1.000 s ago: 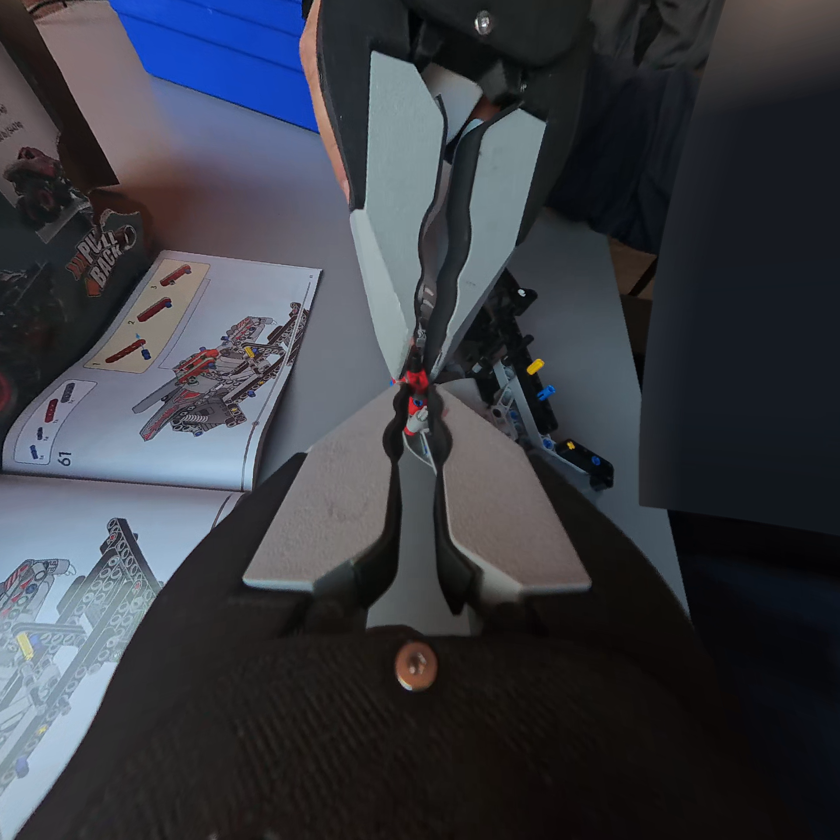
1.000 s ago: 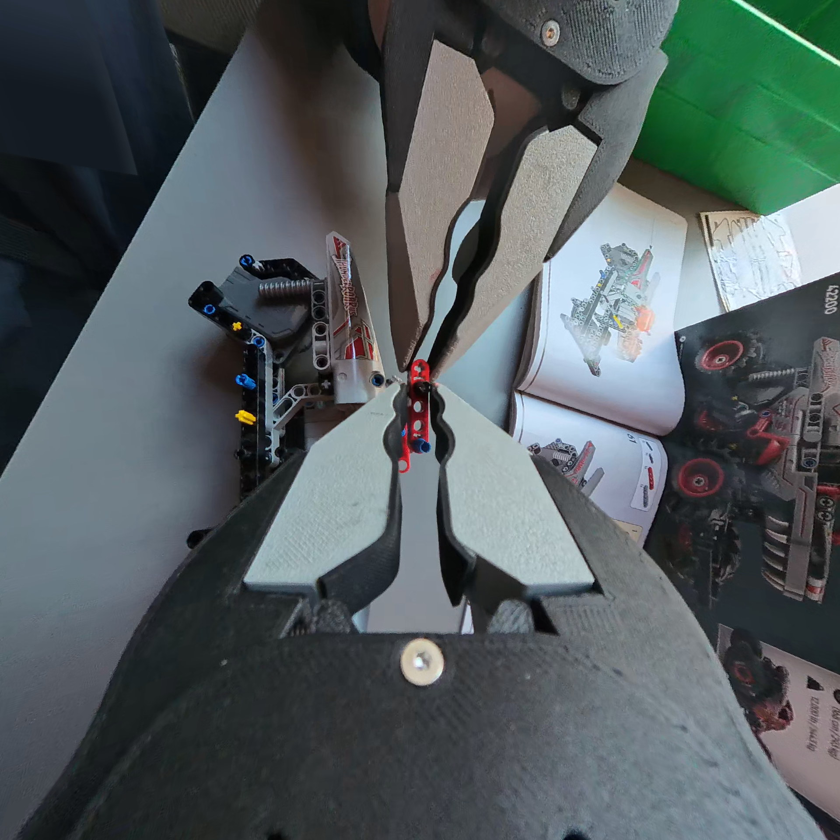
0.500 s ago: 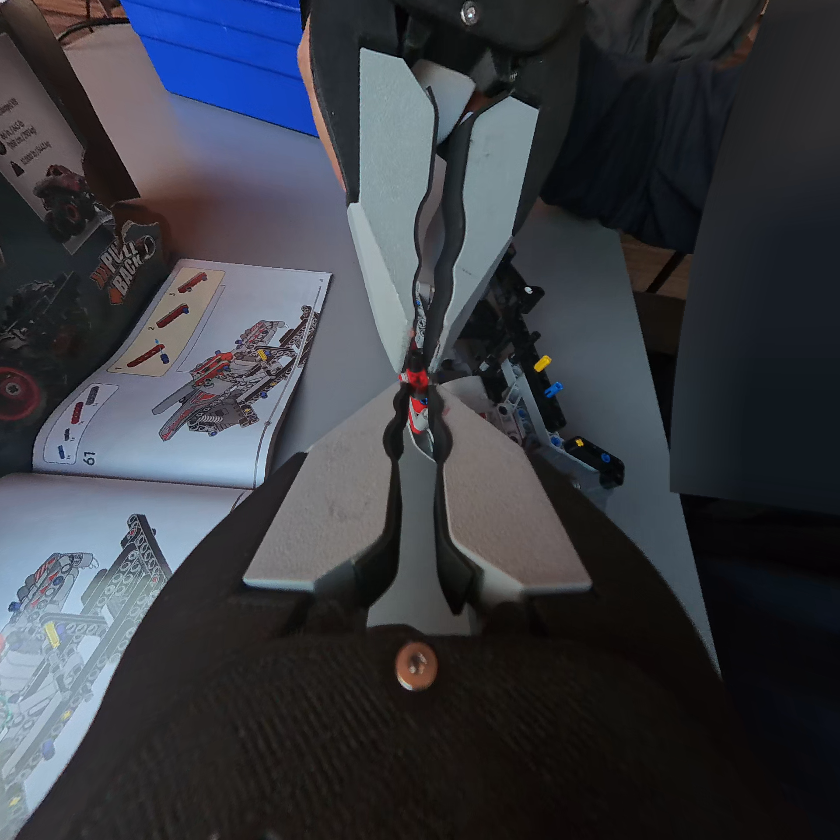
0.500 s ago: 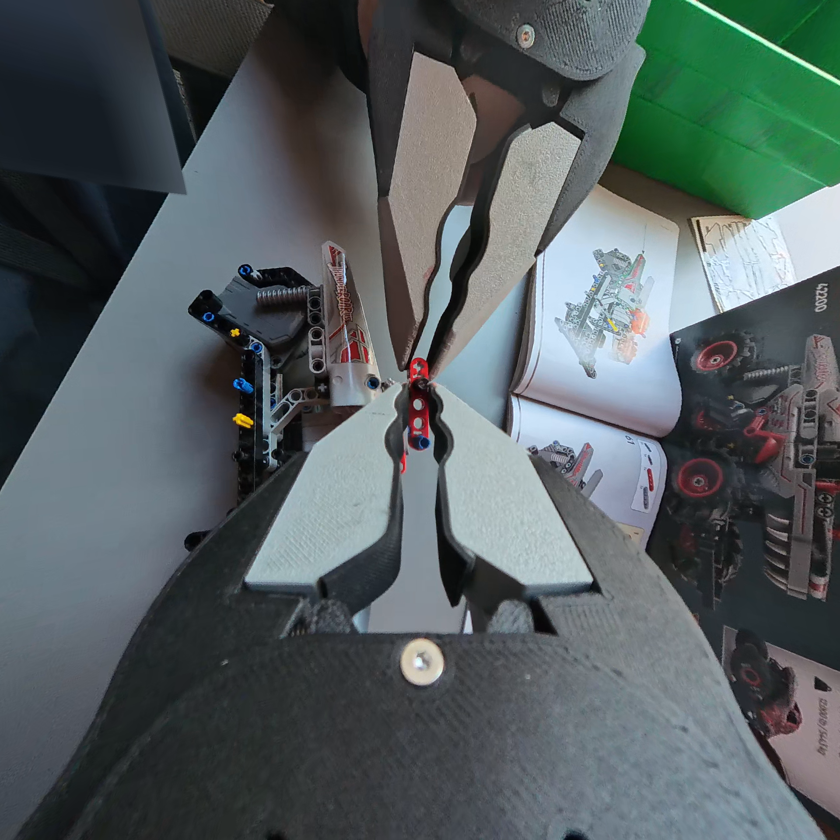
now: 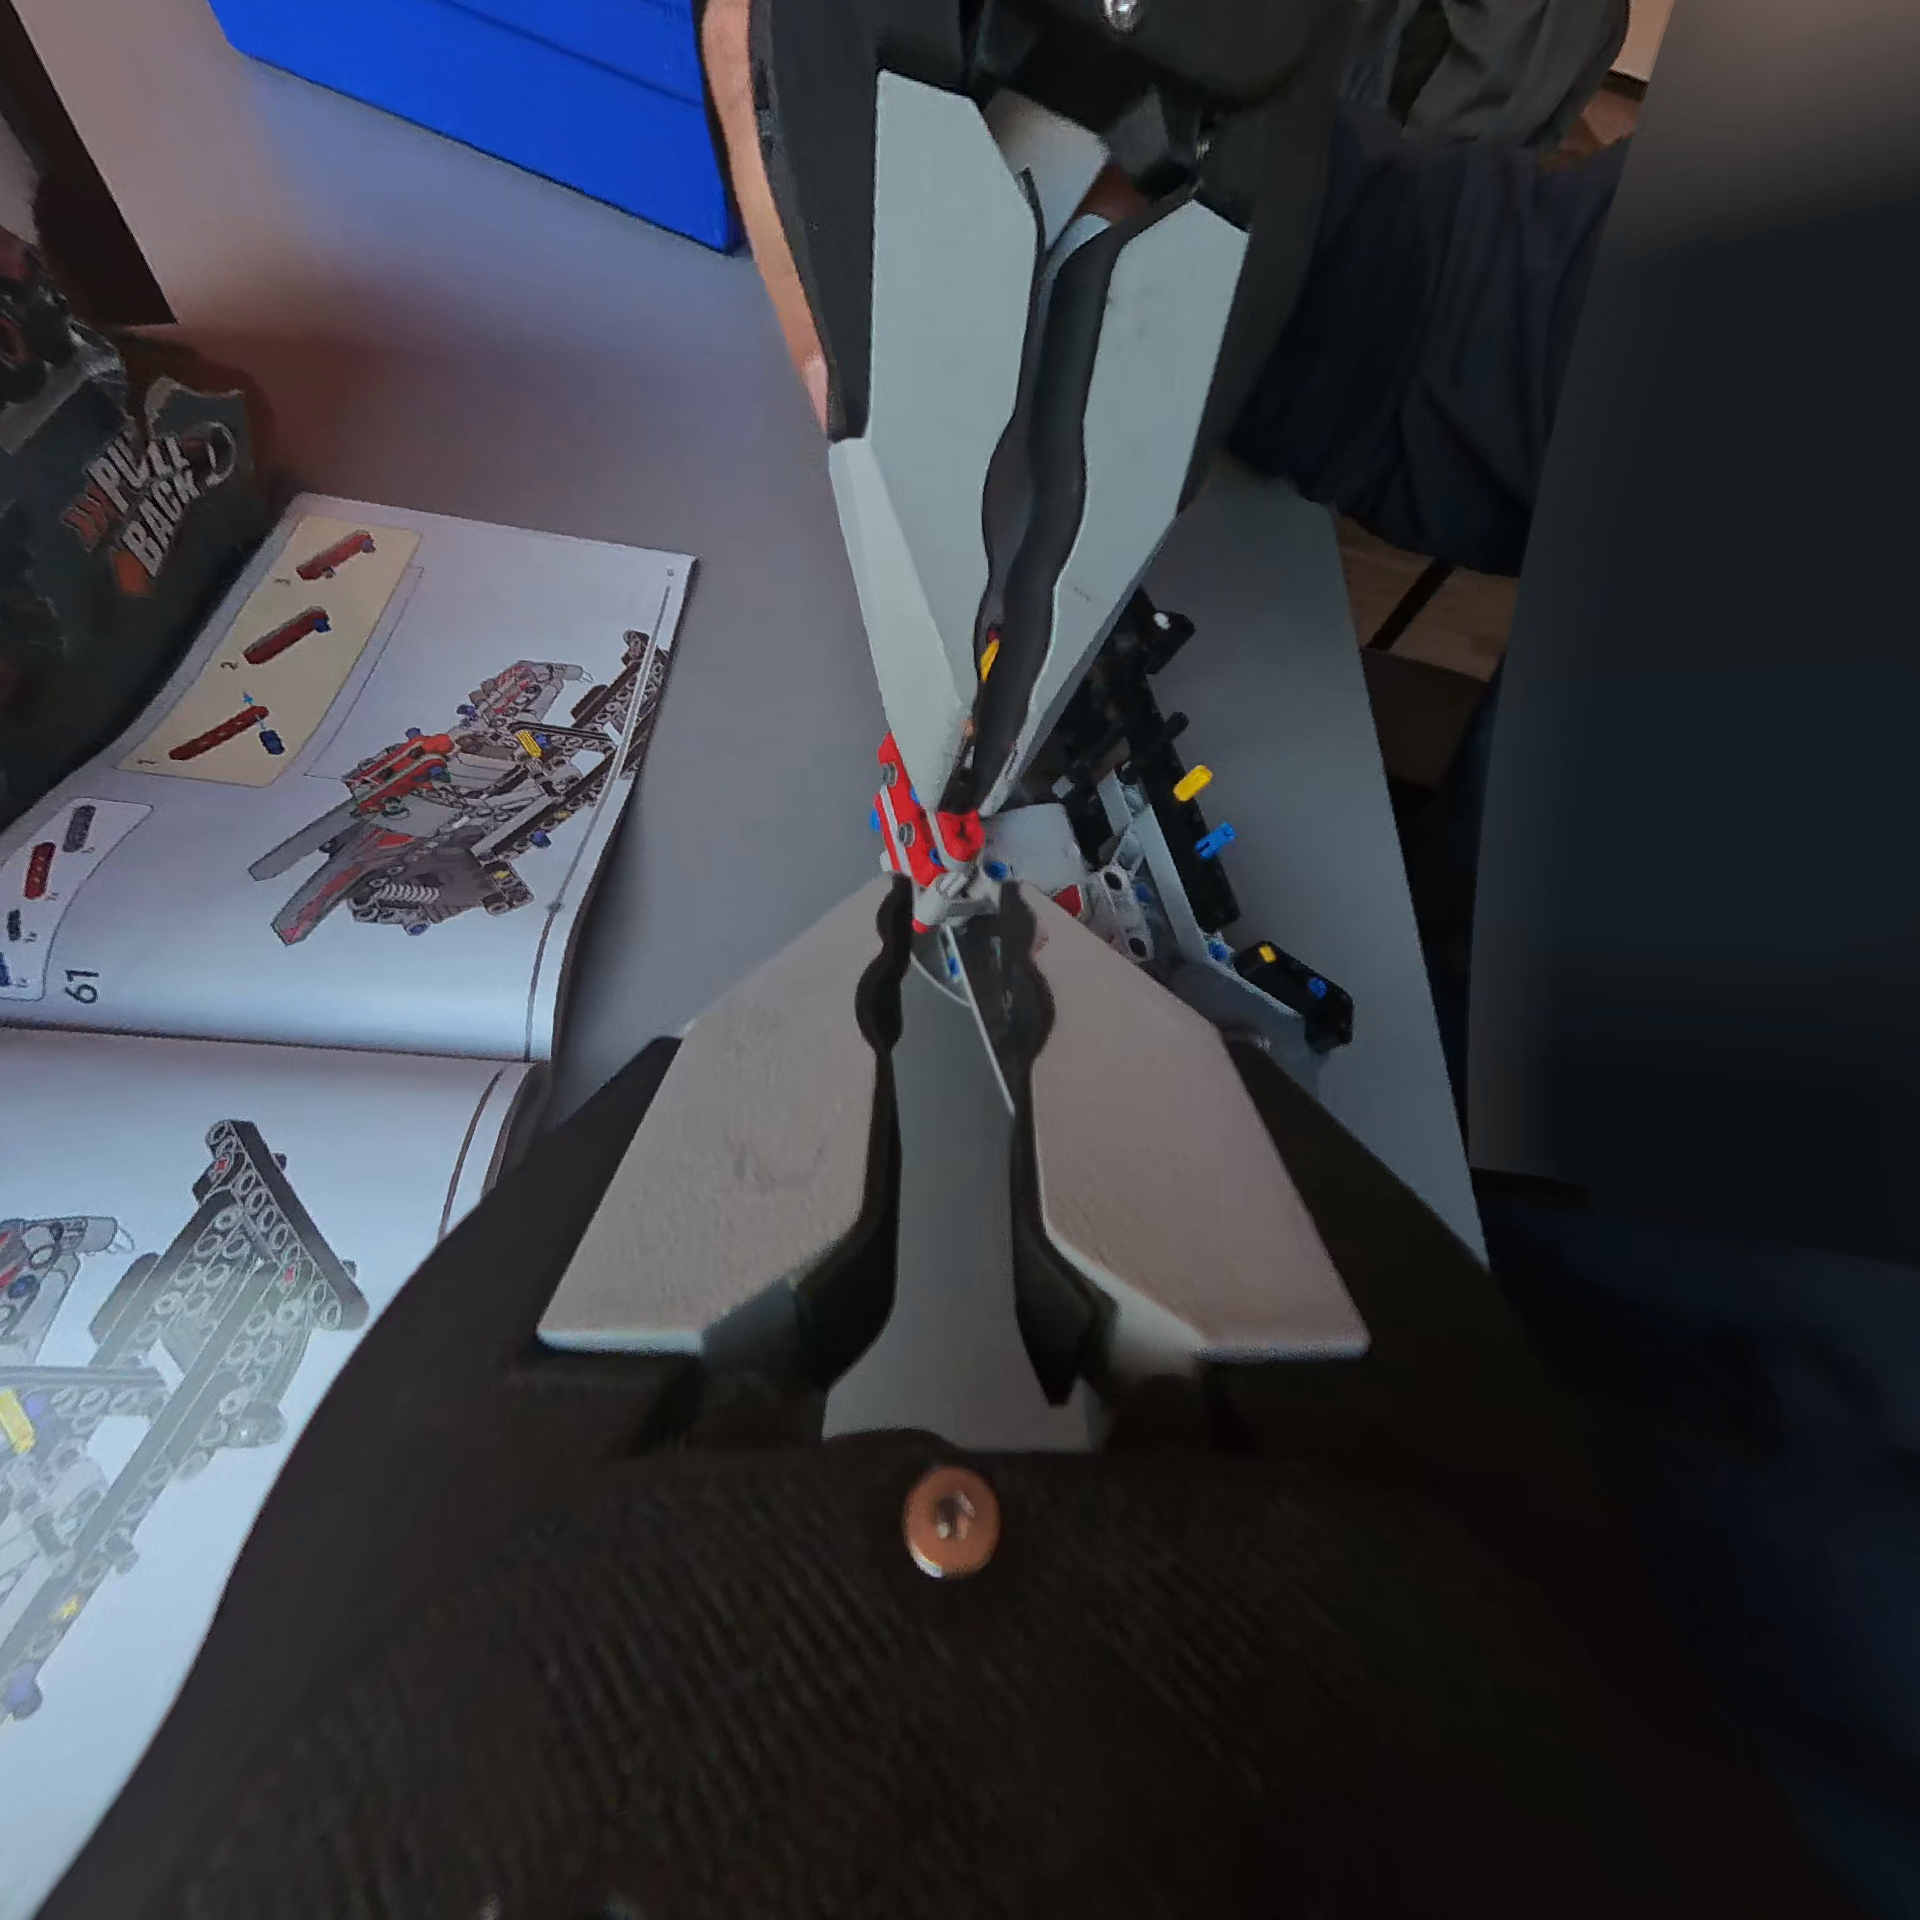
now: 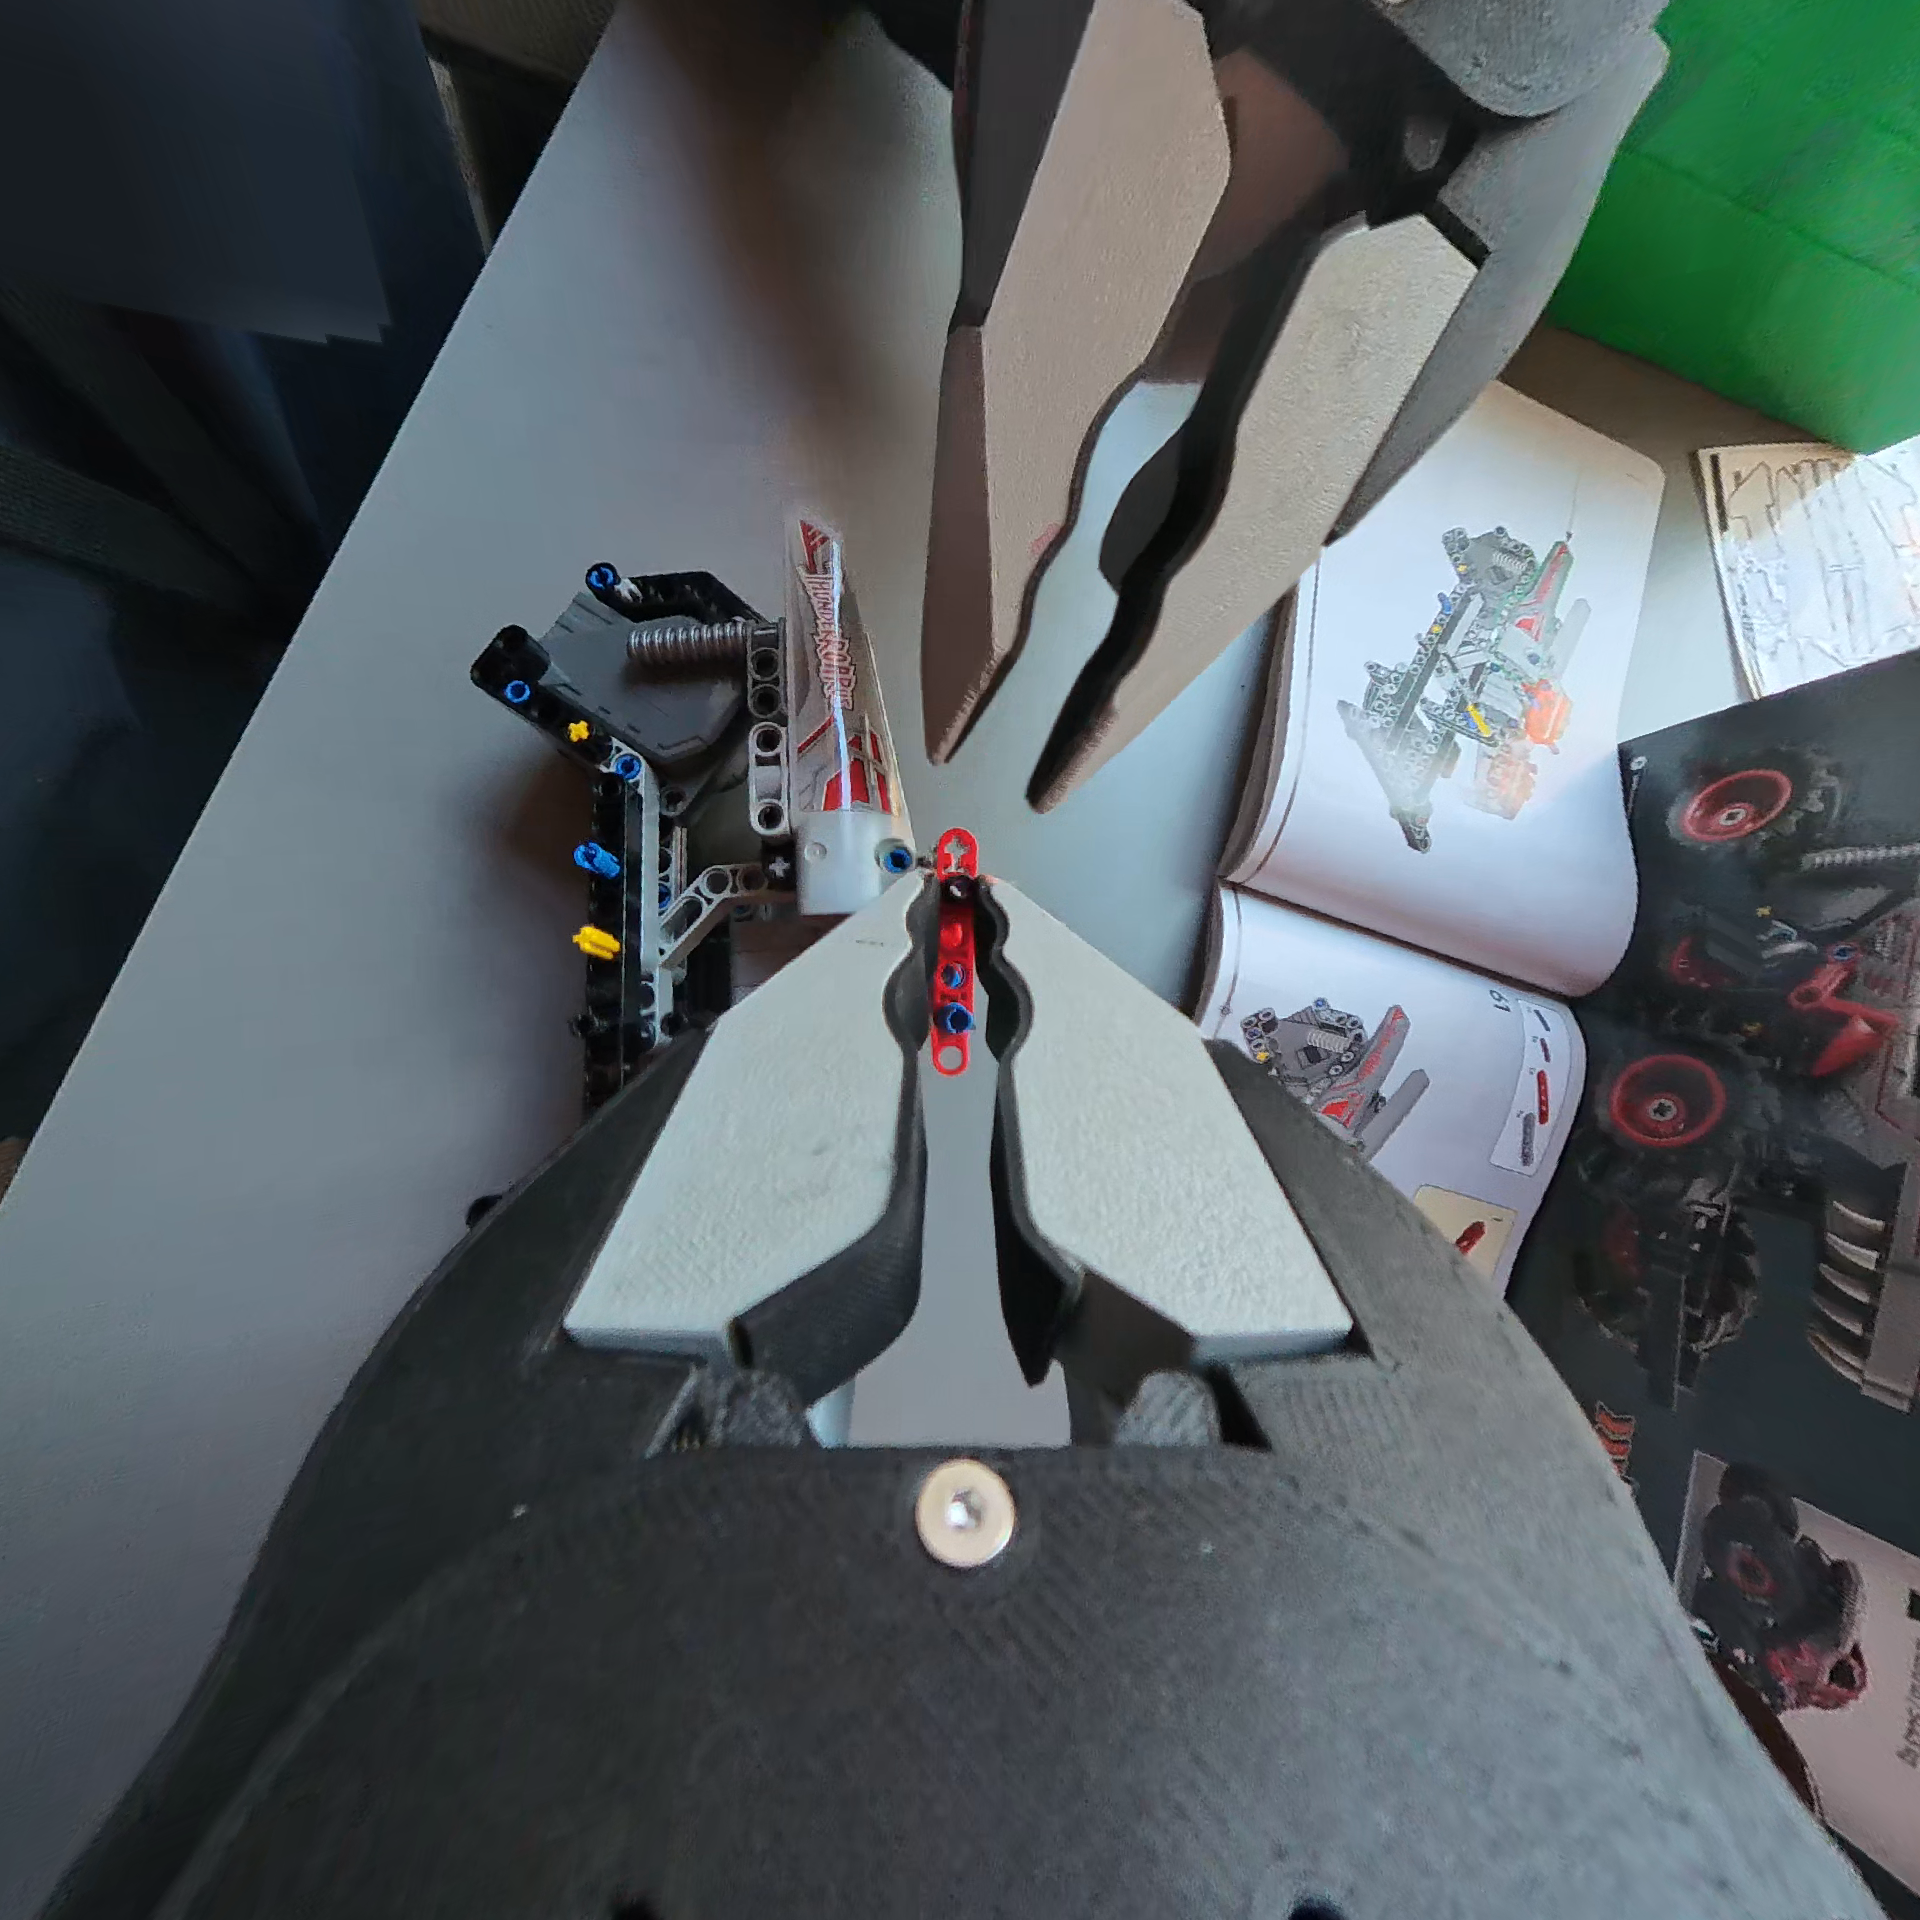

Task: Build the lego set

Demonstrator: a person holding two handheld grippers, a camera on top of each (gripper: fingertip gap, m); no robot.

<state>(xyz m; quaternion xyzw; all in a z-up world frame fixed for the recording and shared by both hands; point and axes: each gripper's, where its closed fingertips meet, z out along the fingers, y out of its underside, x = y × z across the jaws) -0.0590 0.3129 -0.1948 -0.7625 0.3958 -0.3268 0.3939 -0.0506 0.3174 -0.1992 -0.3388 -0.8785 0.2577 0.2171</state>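
A thin red beam [image 6: 954, 956] with blue pins in it is held between my right gripper's [image 6: 956, 894] shut fingers, above the grey table. My left gripper [image 6: 987, 779] hangs just beyond the beam's far end, slightly open and empty, not touching it. In the left wrist view my left gripper [image 5: 951, 909] has its tips apart, and the right gripper [image 5: 966, 800] comes in from the top, holding the red beam [image 5: 914, 821] just beyond them. The partly built black and grey model [image 6: 727, 790] with a white and red panel lies on the table below; it also shows in the left wrist view [image 5: 1143, 831].
An open instruction booklet [image 6: 1455, 675] lies beside the model; it also shows in the left wrist view [image 5: 416, 779]. The dark set box [image 6: 1766, 987] lies beyond it. A sticker sheet [image 6: 1818, 551] and a green bin [image 6: 1766, 208] are farther off. A blue bin [image 5: 520, 83] stands at the back. The table edge [image 6: 312, 727] runs close by the model. My left and right fingertips are right by each other.
My left gripper has let go of the red beam, opened a little and drawn back from it. My right gripper still holds the beam.
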